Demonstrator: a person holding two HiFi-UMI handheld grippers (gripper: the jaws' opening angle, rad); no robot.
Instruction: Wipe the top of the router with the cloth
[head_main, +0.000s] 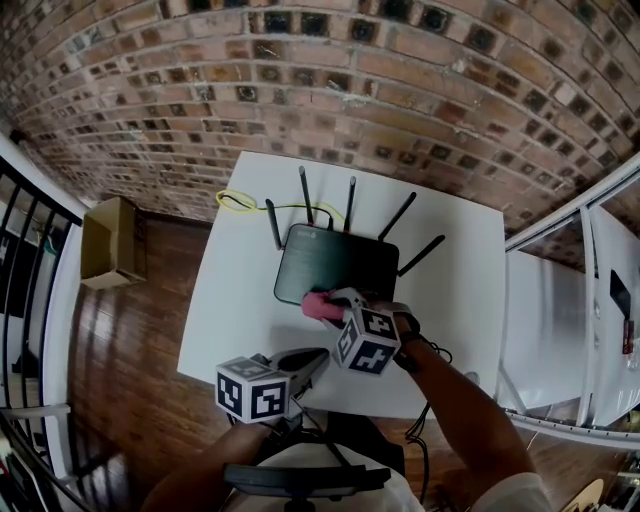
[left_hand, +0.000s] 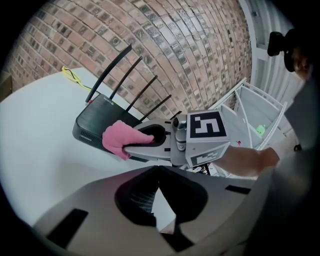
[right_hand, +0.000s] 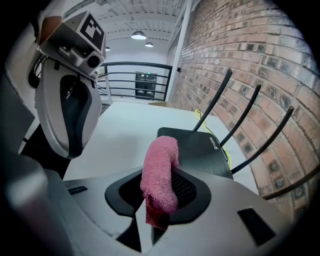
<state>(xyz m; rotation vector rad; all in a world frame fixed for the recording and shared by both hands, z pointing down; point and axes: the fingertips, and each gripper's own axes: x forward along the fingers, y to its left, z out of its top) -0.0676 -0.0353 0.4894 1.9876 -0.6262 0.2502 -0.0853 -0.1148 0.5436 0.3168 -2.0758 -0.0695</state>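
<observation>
Wooden flooring (head_main: 130, 350) is running under everything, and well out to the left of the left gripper (left_hand: 159, 170) a cardboard box (head_main: 108, 240) is sitting on it with its flaps open; its inside is showing too dim to tell what it is holding. Brick walling (head_main: 300, 80) is rising beyond both grippers, and a dark railing (right_hand: 135, 75) is closing off the room's far end past the left gripper. White shelving (head_main: 560, 330) is standing off to the right of the right gripper (right_hand: 160, 175).

Both grippers are hovering over a white table (head_main: 250, 300). A black router (head_main: 335, 265) is lying flat on it just ahead of the right gripper, with its antennas pointing up toward the wall. The right gripper's jaws are squeezing together on a pink cloth (right_hand: 162, 150), pressing the bunched fabric against the near edge of the router's top. The left gripper is hanging back, behind and to the left of the right one, near the table's front edge and apart from the router; its jaws are meeting at the tips and holding nothing. A yellow cable (head_main: 238, 203) is looping on the table beyond the router, toward the wall.
</observation>
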